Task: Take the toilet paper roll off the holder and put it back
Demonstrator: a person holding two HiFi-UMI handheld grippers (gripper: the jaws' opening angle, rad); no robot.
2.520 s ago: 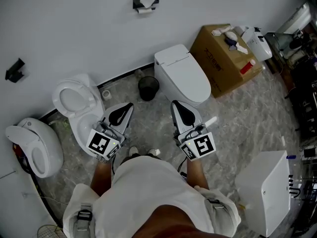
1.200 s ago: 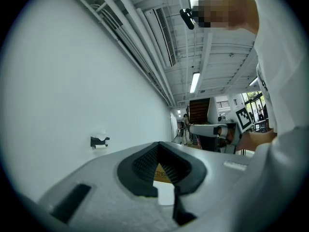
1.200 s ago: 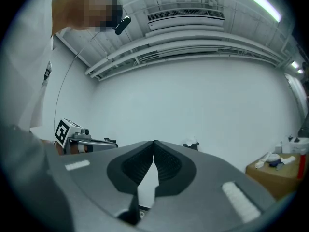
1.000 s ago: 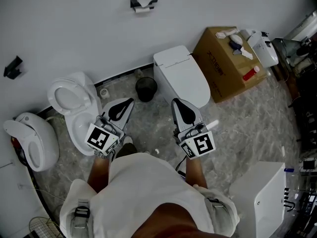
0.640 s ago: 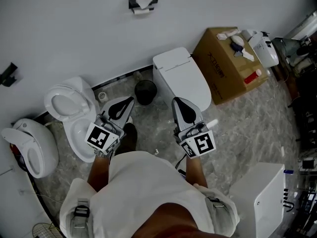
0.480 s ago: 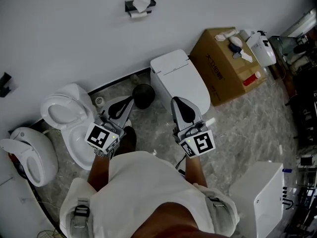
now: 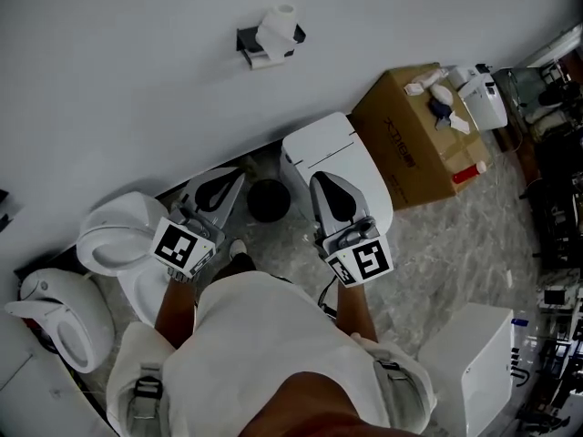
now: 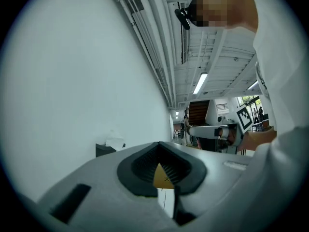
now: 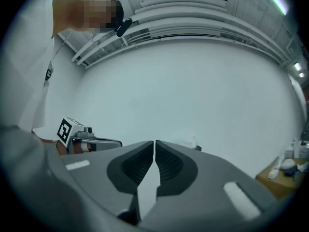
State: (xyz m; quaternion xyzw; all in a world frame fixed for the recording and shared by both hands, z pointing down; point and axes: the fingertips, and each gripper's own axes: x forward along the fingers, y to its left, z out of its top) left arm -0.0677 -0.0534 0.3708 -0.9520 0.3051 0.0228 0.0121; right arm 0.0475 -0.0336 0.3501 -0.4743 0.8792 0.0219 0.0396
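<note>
- The toilet paper roll (image 7: 278, 29) sits on its black holder (image 7: 252, 47), which is fixed high on the white wall (image 7: 137, 71).
- Neither hand-held gripper touches the roll; both are well apart from it, lower in the head view and over the floor.
- The left hand-held gripper (image 7: 233, 178) has its 2 jaws together at the tips, with nothing clamped between them. Only a sliver of background shows through the slit behind the pads.
- The right hand-held gripper (image 7: 322, 182) also has its jaws closed on nothing, the pads meeting in a thin line.
- Both grippers point toward the wall, side by side but apart, and each carries its marker cube at the near end.
- In the left gripper view the roll and holder show as a small shape on the wall, left of the jaw tips. In the right gripper view they show just right of the tips.
- A closed white toilet (image 7: 351, 157) stands under the right gripper against the wall, with a black waste bin (image 7: 269, 200) beside it on the marble floor (image 7: 455, 235).
- An open toilet (image 7: 114, 235) stands to the left, and a cardboard box (image 7: 405, 139) with small items on top stands to the right.
</note>
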